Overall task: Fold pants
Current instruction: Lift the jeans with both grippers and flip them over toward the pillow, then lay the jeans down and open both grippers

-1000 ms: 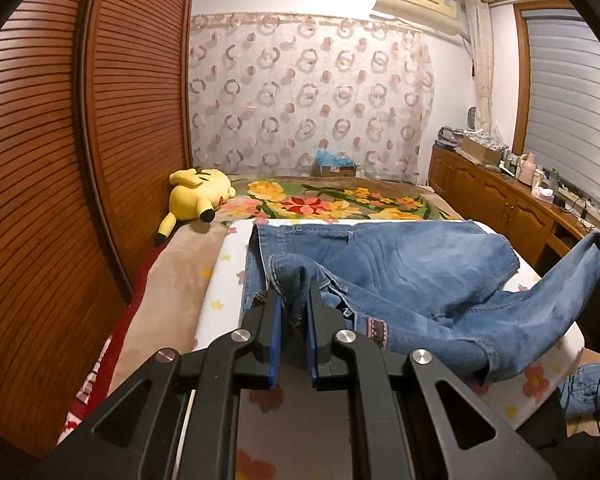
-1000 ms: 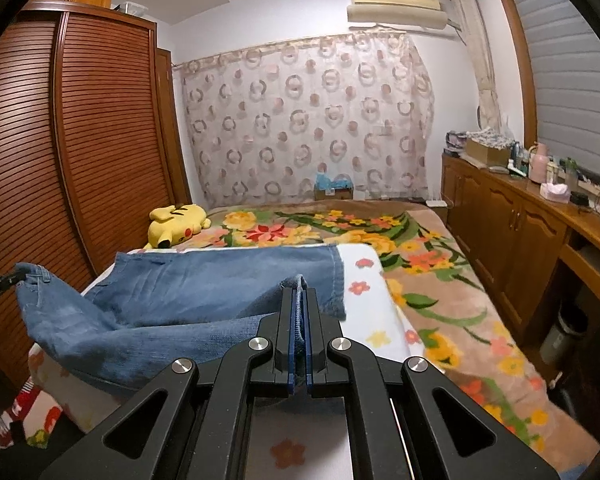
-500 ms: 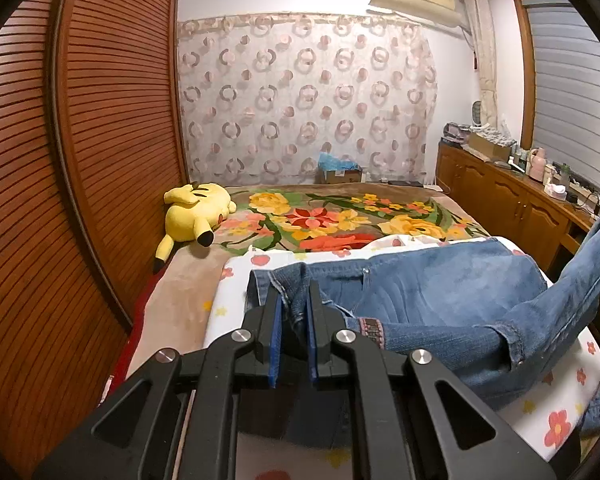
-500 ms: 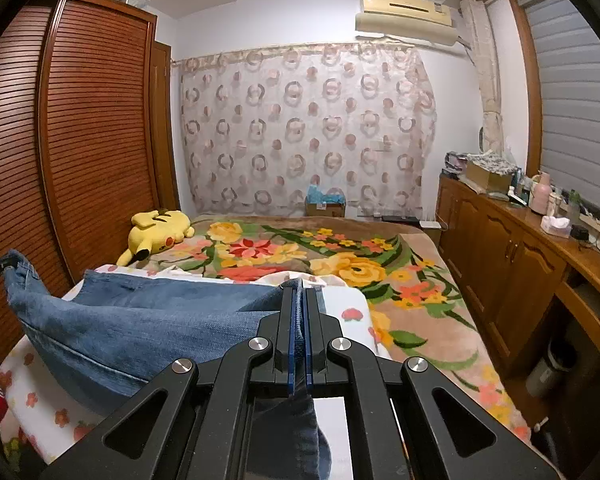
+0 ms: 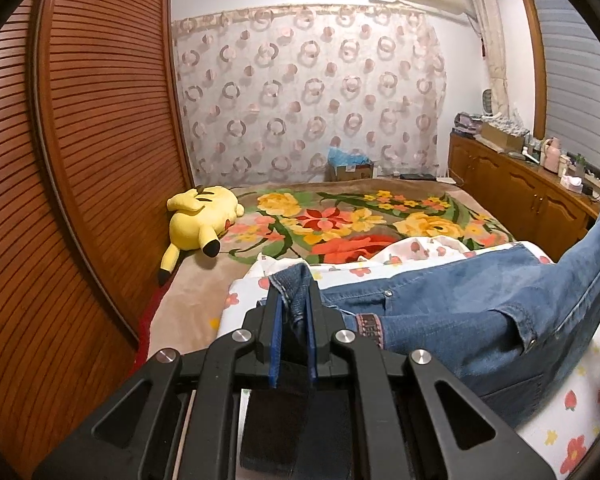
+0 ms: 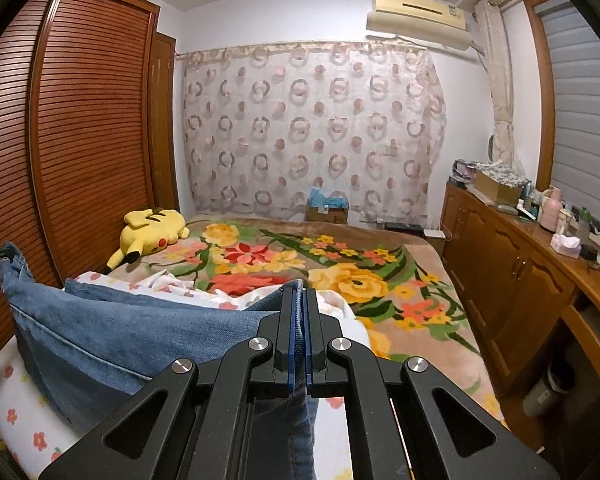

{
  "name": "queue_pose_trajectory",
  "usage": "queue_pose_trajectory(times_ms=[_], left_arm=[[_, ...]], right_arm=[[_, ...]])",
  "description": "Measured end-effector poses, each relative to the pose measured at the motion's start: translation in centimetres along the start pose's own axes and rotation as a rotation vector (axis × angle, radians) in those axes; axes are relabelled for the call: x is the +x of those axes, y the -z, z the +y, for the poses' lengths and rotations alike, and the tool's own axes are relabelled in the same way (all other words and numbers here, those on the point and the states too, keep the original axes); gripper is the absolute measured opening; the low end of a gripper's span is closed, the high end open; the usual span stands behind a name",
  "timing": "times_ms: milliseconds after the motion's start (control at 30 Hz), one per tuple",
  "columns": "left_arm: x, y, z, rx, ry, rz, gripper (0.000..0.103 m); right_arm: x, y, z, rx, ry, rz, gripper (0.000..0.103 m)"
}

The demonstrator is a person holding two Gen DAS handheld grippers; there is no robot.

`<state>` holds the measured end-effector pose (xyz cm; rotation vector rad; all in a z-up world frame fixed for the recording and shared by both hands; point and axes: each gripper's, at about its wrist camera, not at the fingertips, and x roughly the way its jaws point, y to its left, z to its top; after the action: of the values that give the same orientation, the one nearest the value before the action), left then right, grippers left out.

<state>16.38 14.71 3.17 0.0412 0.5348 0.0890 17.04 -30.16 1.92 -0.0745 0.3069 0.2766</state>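
Observation:
The blue denim pants (image 5: 460,304) are lifted off the bed, stretched between both grippers. My left gripper (image 5: 293,300) is shut on a bunched edge of the pants near the waistband, and denim hangs down between its jaws. My right gripper (image 6: 299,304) is shut on another edge of the pants (image 6: 120,332), and fabric hangs below it too. In each view the far end of the pants rises toward the other gripper at the frame edge. The lower part of the pants sags onto a white flowered sheet (image 5: 572,400).
The bed carries a brown blanket with big flowers (image 5: 360,216). A yellow plush toy (image 5: 200,220) lies by the slatted wooden wardrobe doors (image 5: 80,160) on the left. A wooden sideboard (image 6: 520,272) with clutter runs along the right. A cardboard box (image 6: 327,210) stands by the curtain.
Both grippers have risen and pulled back toward me with the pants, so most of the denim has left the bed and more of the flowered blanket shows.

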Motion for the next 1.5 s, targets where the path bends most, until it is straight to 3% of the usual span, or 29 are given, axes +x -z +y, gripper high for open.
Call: queue_pose_trajectory(times_ms=[333,600,1100,1267,1333,1500], left_arm=[[6.2,-1.5,0.1,0.003,-0.022,0.06,0.011],[11.1,-1.5,-0.2,0.004,-0.016,0.123,0.011],[14.3,-0.6,0.0,-0.014,0.008,0.182,0.012],[13.0,-0.8,0.1,-0.01,0.01,0.164,0.027],[12.1,-1.0,0.2,-0.004,0.011,0.145,0.04],[10.7,-1.1,0.2,0.0,0.042,0.134,0.056]], right_arm=[[5.8,-1.3,0.2,-0.032,0.008,0.06,0.003],[10.1,-2.2,0.2,-0.044,0.011,0.165,0.003],[12.7,-4.8,0.0,-0.01,-0.002,0.265,0.003],[12.2,-5.2,-0.5,0.007,-0.024,0.267,0.009],[12.2,-5.1,-0.7,0.013,-0.029,0.264,0.012],[11.9,-4.9,-0.8,0.022,-0.033,0.259,0.034]])
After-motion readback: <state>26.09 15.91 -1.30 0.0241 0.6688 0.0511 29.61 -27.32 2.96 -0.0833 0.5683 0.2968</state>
